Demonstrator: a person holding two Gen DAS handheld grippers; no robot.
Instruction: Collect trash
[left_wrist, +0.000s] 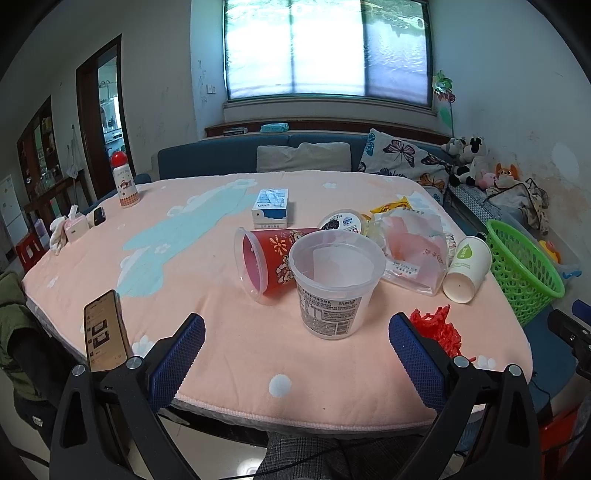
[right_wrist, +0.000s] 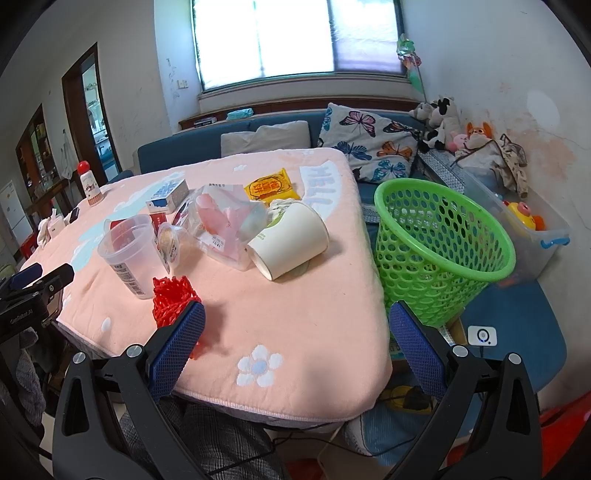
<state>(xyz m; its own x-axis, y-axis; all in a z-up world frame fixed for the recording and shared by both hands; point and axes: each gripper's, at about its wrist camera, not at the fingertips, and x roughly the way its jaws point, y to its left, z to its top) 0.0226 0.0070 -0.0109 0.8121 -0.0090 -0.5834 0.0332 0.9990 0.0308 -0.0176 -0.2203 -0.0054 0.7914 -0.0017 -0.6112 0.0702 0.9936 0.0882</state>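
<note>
Trash lies on the pink-covered table (left_wrist: 221, 332): an upright clear plastic tub (left_wrist: 334, 288), a tipped red cup (left_wrist: 271, 258), a tipped white paper cup (left_wrist: 467, 267), a clear bag with pink contents (left_wrist: 413, 251), a small lidded cup (left_wrist: 341, 221), a blue milk carton (left_wrist: 271, 206) and a red foam net (left_wrist: 437, 326). My left gripper (left_wrist: 295, 350) is open and empty, just in front of the tub. My right gripper (right_wrist: 295, 339) is open and empty over the table's near right corner, the red net (right_wrist: 171, 299) by its left finger. The green basket (right_wrist: 439, 251) stands right of the table.
A phone (left_wrist: 103, 330) leans at the table's near left edge. A red-capped bottle (left_wrist: 123, 181) and tissues (left_wrist: 72, 227) stand at the far left. A yellow packet (right_wrist: 271, 184) lies behind the bag. A sofa with cushions (right_wrist: 369, 144) is behind; a plastic bin (right_wrist: 532, 229) at right.
</note>
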